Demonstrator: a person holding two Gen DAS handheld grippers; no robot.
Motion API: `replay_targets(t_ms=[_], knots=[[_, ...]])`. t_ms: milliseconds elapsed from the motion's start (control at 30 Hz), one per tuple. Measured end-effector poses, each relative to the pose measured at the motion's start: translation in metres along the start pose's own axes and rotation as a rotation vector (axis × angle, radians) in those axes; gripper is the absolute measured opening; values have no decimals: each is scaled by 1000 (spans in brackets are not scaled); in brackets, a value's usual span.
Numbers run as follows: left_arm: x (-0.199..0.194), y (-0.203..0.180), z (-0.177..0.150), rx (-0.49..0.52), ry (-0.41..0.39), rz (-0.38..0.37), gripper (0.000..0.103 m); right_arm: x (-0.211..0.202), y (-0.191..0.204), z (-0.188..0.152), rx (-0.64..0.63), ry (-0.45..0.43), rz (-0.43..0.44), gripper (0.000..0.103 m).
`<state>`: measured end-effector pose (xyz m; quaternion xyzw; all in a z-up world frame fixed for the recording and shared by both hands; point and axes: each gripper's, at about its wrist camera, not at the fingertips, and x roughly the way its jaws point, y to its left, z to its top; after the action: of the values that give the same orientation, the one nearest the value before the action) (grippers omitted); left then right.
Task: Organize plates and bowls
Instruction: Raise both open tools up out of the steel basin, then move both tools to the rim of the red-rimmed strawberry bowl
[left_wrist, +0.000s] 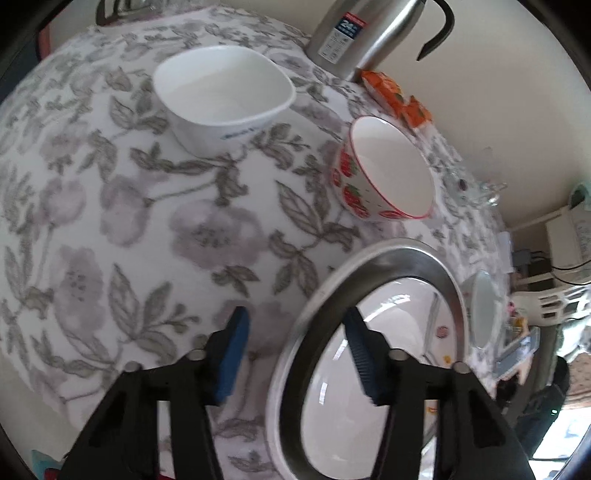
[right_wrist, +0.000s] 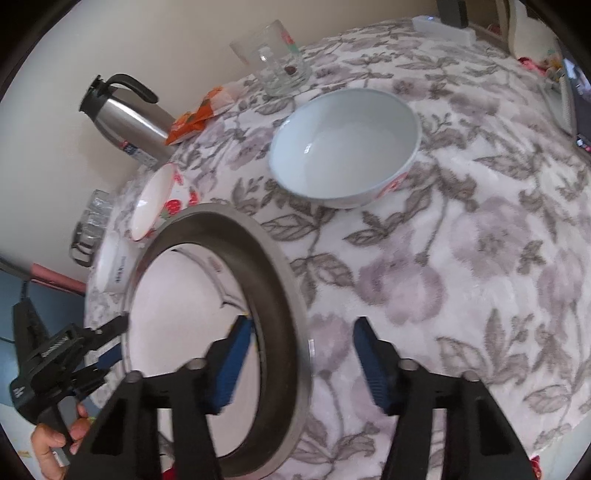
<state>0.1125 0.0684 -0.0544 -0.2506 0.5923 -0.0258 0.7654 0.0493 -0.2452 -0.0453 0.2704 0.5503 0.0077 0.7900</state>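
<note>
The surface (right_wrist: 461, 258), under its flowered cloth, carries everything. In the middle lies the steel plate (right_wrist: 273, 280), flat, with both grippers straddling its rim from opposite sides. The right gripper (right_wrist: 301, 338) has one pad inside the rim and one outside; so does the left gripper (left_wrist: 293, 326). Both sets of jaws stand apart and do not look clamped yet. Beyond are the pale bowl (right_wrist: 343, 147), the white squarish bowl (left_wrist: 225, 98) and the strawberry bowl (left_wrist: 384, 168), each apart. This looks like the two-handed pickup of the plate. Next, both must pinch together, then lift evenly, or it tips.
</note>
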Motion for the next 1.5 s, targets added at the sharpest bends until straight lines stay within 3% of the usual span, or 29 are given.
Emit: replay_targets(t_ms=[67, 133, 733, 867, 1067, 1100, 1200, 1267, 1400, 1467, 1500], knots=[[0, -2, 0, 3, 1, -19, 39, 0, 2, 0, -3, 6, 26, 42], [-1, -4, -1, 14, -2, -20, 35, 0, 6, -1, -16, 6, 36, 34], [-4, -1, -5, -9, 17, -28, 34, -1, 4, -1, -22, 14, 25, 35], [-11, -1, -3, 5, -18, 39, 34, -5, 7, 0, -46, -1, -1, 35], [-20, 2, 1, -6, -55, 69, 36, -20, 7, 3, -67, -68, -65, 35], [-21, 1, 1, -2, -63, 79, 37, -22, 7, 3, -70, -74, -66, 39], [-23, -1, 1, 2, -74, 99, 52, -25, 15, 2, -115, -103, -99, 64], [-22, -1, 0, 3, -73, 127, 60, -25, 22, 1, -154, -110, -107, 65], [-18, 0, 1, 5, -64, 172, 62, -21, 31, 0, -190, -108, -116, 79], [-17, 0, 0, 8, -66, 192, 80, -17, 36, -2, -218, -104, -133, 83], [-17, 0, -1, 10, -71, 200, 82, -16, 38, -2, -229, -106, -139, 88]])
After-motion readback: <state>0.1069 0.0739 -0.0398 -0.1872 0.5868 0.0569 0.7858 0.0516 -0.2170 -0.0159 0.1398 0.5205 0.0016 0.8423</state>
